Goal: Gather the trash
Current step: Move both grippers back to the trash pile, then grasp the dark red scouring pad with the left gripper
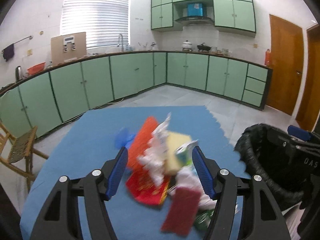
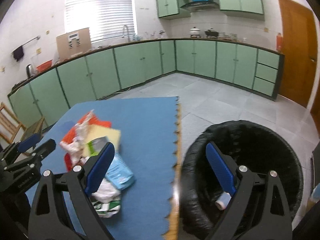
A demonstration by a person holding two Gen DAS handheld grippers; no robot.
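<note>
A pile of trash lies on the blue mat: orange and red wrappers, crumpled white paper, a yellow sponge, a dark red pad. My left gripper is open, its jaws on either side of the pile, just above it. In the right wrist view the same pile lies at left on the mat, with a light blue packet. My right gripper is open and empty, straddling the mat's edge and the black-lined trash bin. A small white roll lies in the bin.
The bin stands right of the mat, with the right gripper's body over it. A wooden chair stands at the left. Green cabinets line the far walls. A wooden door is at right.
</note>
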